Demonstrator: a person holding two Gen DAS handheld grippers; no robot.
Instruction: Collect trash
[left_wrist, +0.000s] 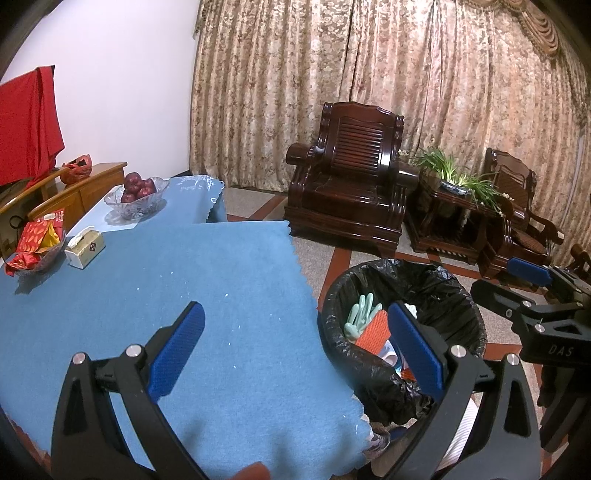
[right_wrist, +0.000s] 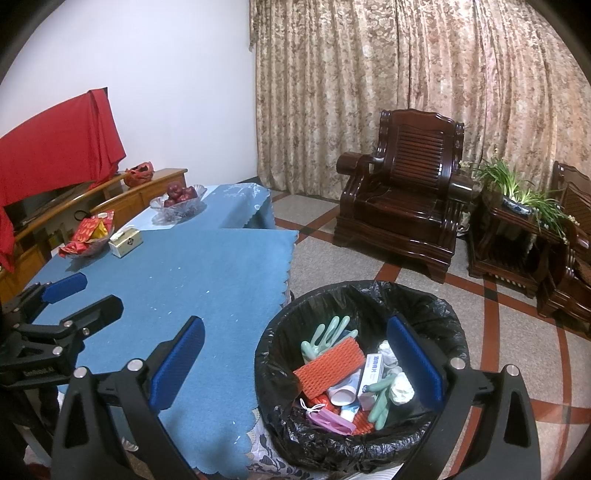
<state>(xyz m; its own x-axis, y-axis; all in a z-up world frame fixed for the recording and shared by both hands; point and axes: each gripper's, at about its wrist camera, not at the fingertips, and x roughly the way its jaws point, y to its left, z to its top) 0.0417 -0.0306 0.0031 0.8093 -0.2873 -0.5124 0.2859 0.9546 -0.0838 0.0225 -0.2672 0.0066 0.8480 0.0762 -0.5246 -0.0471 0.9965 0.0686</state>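
Both hand-held grippers, left and right, spread apart, empty; trash bin beneath right.

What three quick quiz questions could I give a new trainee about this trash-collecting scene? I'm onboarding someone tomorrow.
1. True or false: the right gripper is shut on a piece of trash.
2. What lines the trash bin? A) white bag B) black bag C) no bag
3. Fill in: the glass bowl at the far end of the blue tablecloth holds red ____.

Key
1. False. Both it and the left gripper are open and hold nothing.
2. B. The black bag holds an orange foam net, mint green gloves and other trash.
3. Apples, in the glass bowl beyond the tissue box.
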